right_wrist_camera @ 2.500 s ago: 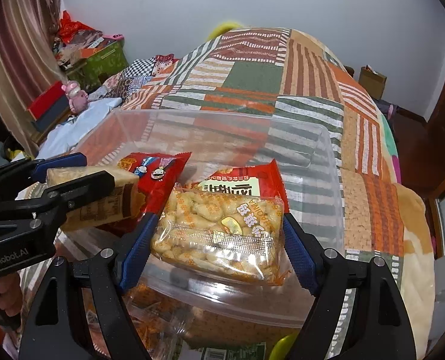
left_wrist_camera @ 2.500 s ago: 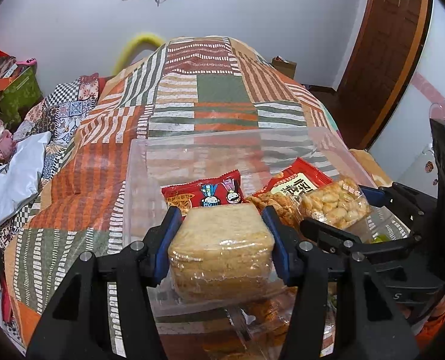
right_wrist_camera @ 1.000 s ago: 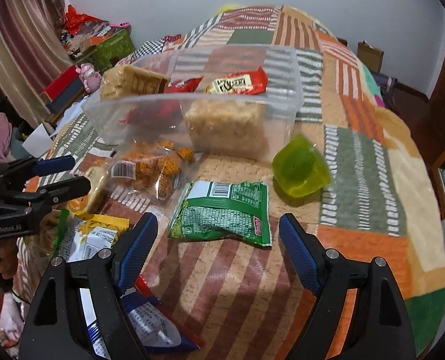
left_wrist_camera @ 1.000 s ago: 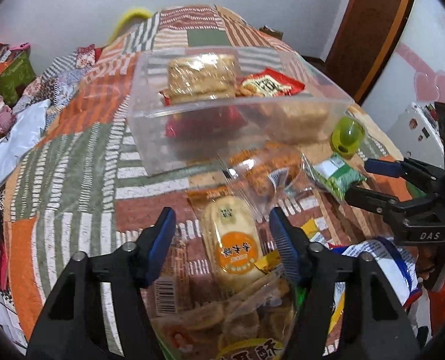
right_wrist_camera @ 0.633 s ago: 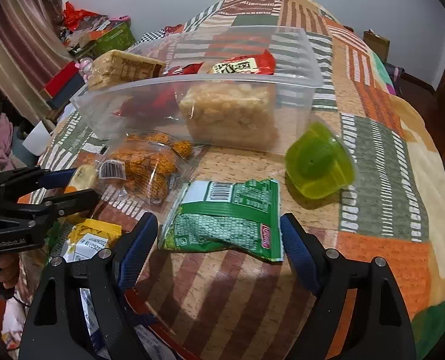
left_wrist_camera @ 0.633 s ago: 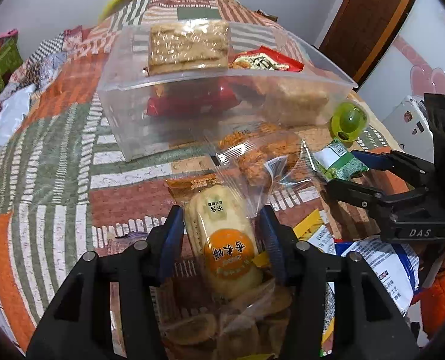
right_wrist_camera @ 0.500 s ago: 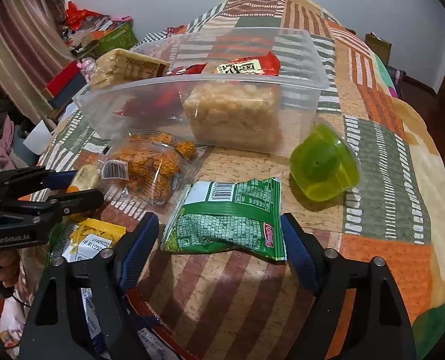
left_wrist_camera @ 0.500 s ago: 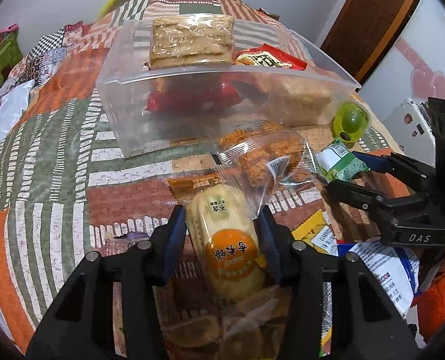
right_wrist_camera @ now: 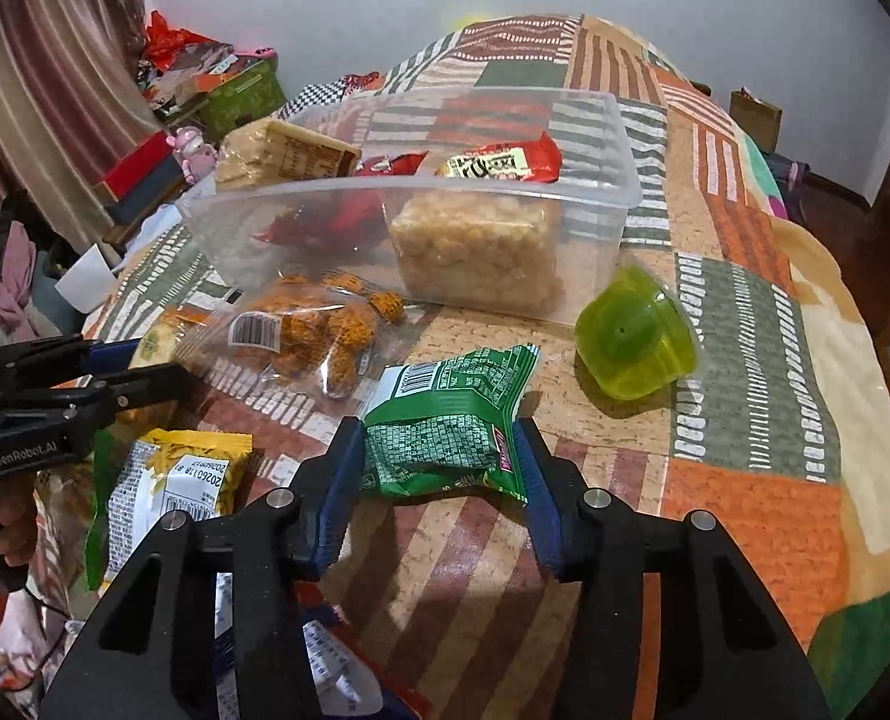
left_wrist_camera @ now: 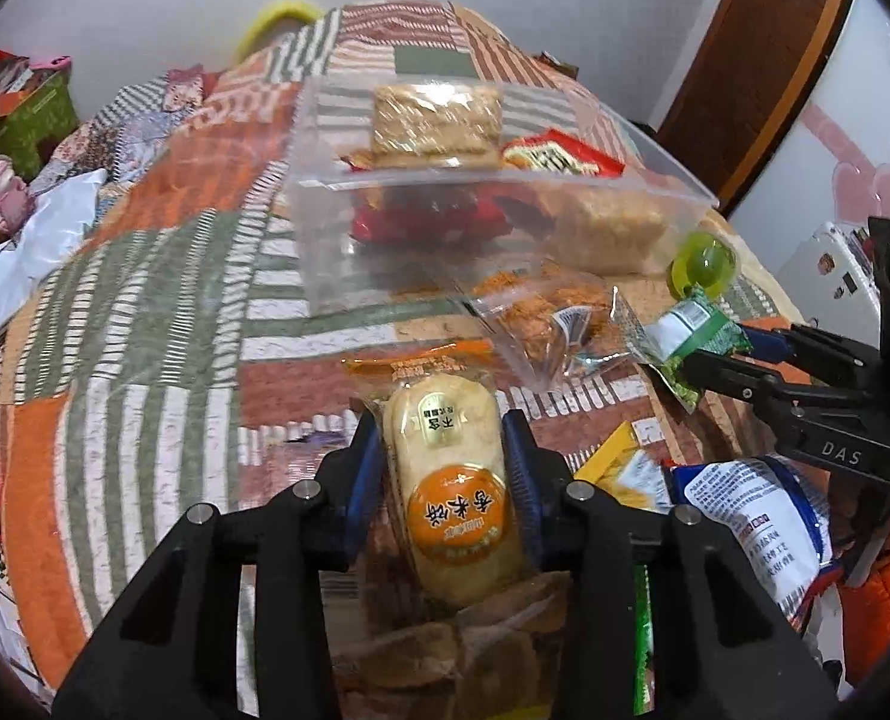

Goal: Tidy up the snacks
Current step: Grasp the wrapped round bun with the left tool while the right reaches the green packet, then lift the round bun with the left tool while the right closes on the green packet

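**Both grippers close on snack packets beside the clear box**

The left gripper [left_wrist_camera: 442, 462] has its blue pads on both sides of a pale oval rice cracker in a clear wrapper with an orange round label [left_wrist_camera: 448, 480]. Its jaws are closing, and the pads already press the wrapper. The cracker lies on a pile of other snack packets at the near edge of the patchwork bedspread [left_wrist_camera: 145, 312].

The right gripper [right_wrist_camera: 439, 480] has its jaws closing around a green crinkled snack packet [right_wrist_camera: 445, 426], and its pads touch the two sides of this packet. The packet rests on the bedspread, near a green translucent jelly cup [right_wrist_camera: 634, 333].

Behind both stands a clear plastic storage box [right_wrist_camera: 325, 210] that holds red packets, a beige cracker block and a puffed rice block. A clear bag of orange snacks [right_wrist_camera: 313, 327] lies just in front of the box.
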`<state>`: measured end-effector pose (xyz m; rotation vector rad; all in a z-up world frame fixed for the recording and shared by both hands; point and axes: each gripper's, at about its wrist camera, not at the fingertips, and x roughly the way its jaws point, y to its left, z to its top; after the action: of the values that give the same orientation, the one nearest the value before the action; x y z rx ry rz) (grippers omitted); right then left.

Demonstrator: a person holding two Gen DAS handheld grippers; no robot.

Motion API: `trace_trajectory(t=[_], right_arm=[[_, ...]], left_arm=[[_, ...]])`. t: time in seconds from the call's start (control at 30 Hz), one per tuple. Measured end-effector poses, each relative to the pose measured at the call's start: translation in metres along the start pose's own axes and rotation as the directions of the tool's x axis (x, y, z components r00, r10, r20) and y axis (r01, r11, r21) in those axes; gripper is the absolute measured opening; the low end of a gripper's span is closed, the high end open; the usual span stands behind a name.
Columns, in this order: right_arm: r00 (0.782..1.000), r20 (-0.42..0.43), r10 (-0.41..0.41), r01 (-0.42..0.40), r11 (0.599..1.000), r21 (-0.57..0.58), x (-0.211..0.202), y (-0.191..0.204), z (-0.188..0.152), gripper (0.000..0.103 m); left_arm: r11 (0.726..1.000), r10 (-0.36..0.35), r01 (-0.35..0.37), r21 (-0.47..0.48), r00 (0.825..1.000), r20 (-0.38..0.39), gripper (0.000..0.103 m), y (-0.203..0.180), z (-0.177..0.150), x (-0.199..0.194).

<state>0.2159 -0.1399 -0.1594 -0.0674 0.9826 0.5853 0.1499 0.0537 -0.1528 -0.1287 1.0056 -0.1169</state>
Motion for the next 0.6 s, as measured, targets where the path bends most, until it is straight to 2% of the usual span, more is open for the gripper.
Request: trace_trajectory(t=[0.37,0.43,0.5,0.6], right_arm=[[0.997,0.079,0.015,-0.014,1.000,-0.017,-0.027,0.006,0.012,0.043],[0.995,0.100,0.019,-0.016,1.000,-0.023,-0.033,0.008,0.016,0.018],[0.994,0.093,0.059,-0.058,0.998,-0.016,-0.035,0.008,0.021,0.014],[0.994,0.108,0.035,-0.031,0.999,-0.034,-0.036,0.011,0.026,0.014]], left_arm=[[1.000,0.009,-0.010,0.001,0.987,0.158,0.037,-0.004,0.020,-0.048],[1.000,0.001,-0.001,0.002,0.984,0.176,0.037,-0.007,0.025,-0.052],[1.000,-0.005,0.005,0.005,0.981,0.193,0.037,-0.009,0.031,-0.056],[1.000,-0.008,0.007,0.006,0.976,0.216,0.037,-0.011,0.039,-0.059]])
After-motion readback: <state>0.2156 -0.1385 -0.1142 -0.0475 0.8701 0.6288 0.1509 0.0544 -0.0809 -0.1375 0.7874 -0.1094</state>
